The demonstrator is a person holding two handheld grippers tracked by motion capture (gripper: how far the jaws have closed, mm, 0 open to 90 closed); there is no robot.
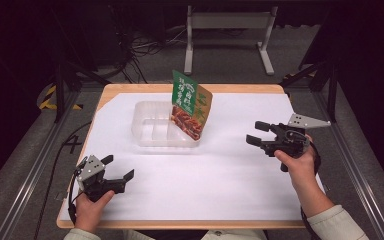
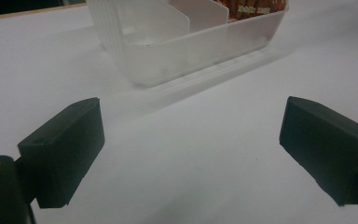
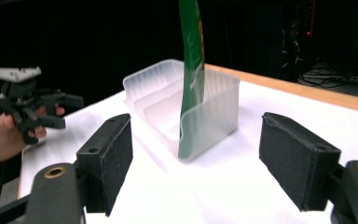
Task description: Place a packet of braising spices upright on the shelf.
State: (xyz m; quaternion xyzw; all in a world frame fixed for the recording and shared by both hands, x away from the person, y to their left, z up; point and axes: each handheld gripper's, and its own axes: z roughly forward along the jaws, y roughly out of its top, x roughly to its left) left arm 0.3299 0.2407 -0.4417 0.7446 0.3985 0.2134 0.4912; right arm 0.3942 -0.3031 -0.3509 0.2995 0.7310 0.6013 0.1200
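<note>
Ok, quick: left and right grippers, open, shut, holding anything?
Left gripper: open, holding nothing, low over the table.
Right gripper: open, holding nothing, clear of the packet standing in the tray.

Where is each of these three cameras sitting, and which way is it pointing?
High view: above the person's side, looking forward and down at the table; both forearms show.
Left gripper view: rides the left hand-held gripper, facing the clear divided tray.
Right gripper view: rides the right hand-held gripper, facing the green snack pouch.
All three share the tray.
</note>
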